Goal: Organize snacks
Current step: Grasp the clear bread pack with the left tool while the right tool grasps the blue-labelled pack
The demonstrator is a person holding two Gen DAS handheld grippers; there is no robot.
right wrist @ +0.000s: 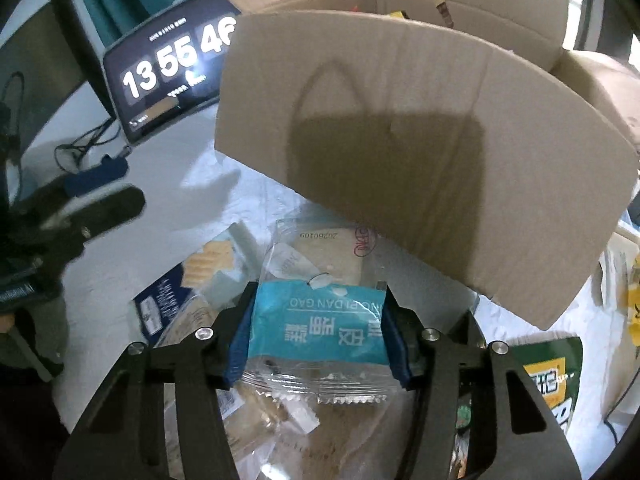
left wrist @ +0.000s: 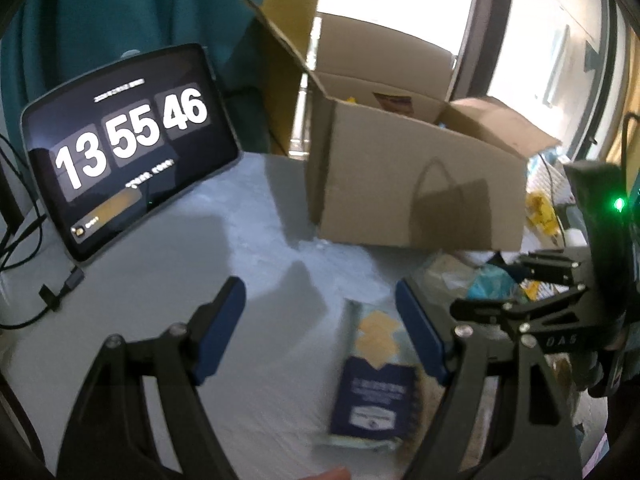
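Snacks lie scattered on the white table (left wrist: 256, 240) in front of an open box (left wrist: 416, 184). Left to right in the left wrist view: a tablet (left wrist: 128, 148) showing a clock leans at 10 o'clock; the left gripper (left wrist: 320, 332) hangs over the table with its jaws spread wide and nothing between them; a navy cracker pack (left wrist: 374, 384) lies flat just inside its right finger, at 5 o'clock; the box stands at 1 o'clock; the right gripper (left wrist: 496, 300) enters at 3 o'clock. In the right wrist view the cracker pack (right wrist: 180, 288) sits at 8 o'clock, and the right gripper (right wrist: 316, 336) is clamped on a blue-and-clear cake packet (right wrist: 316, 328) at centre, above a heap of other wrappers; a green bag (right wrist: 552, 380) lies at 4 o'clock. The step in hand appears to be the lift of the packet toward the box, whose near wall rises at 12 o'clock. The next move would call for raising the packet clear of that wall, then releasing it over the opening. The packet's long axis runs fore and aft along the fingers, its crimped end toward the camera and its clear end pointing to the box; its print reads upside down. The cracker pack's long axis runs roughly 12 to 6 in the left view.
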